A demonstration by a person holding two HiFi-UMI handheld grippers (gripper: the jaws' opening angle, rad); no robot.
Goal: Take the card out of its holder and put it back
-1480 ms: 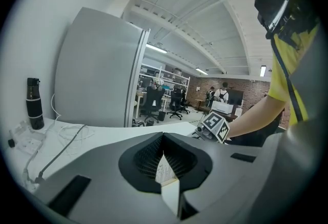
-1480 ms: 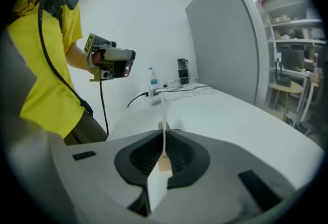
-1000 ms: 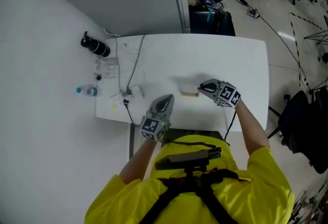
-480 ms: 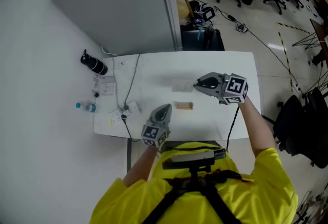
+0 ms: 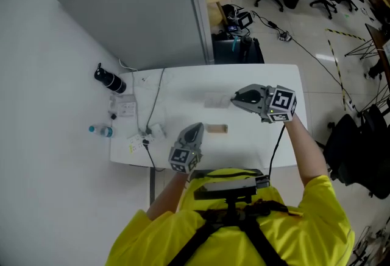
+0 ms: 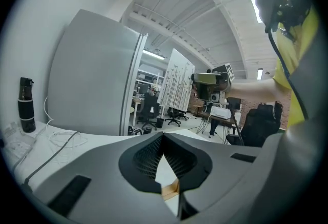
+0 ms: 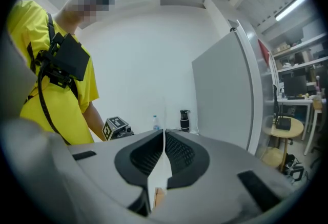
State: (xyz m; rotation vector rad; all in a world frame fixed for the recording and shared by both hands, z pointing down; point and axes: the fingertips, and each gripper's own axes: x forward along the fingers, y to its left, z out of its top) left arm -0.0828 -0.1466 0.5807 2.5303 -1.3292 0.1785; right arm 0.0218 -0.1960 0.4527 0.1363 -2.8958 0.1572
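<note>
A small wooden card holder (image 5: 216, 129) lies on the white table (image 5: 256, 143); it also shows low between the jaws as the holder (image 6: 170, 189) and the holder (image 7: 158, 198). My right gripper (image 5: 233, 100) hangs above the table, beyond the holder, shut on a thin pale card (image 5: 214, 100). In the right gripper view (image 7: 164, 133) that card (image 7: 164, 115) stands edge-on, pinched between the pads. My left gripper (image 5: 198, 127) sits just left of the holder, and its tips (image 6: 163, 136) meet with nothing seen between them.
A black bottle (image 5: 110, 80), a small water bottle (image 5: 101, 131), cables (image 5: 155, 97) and plugs (image 5: 153, 131) crowd the table's left end. A grey partition (image 5: 140, 9) stands behind the table. Office chairs (image 5: 359, 149) and floor cables are at the right.
My right gripper has risen from the holder with the card in it and now hangs above the table. The left gripper has stayed by the holder.
</note>
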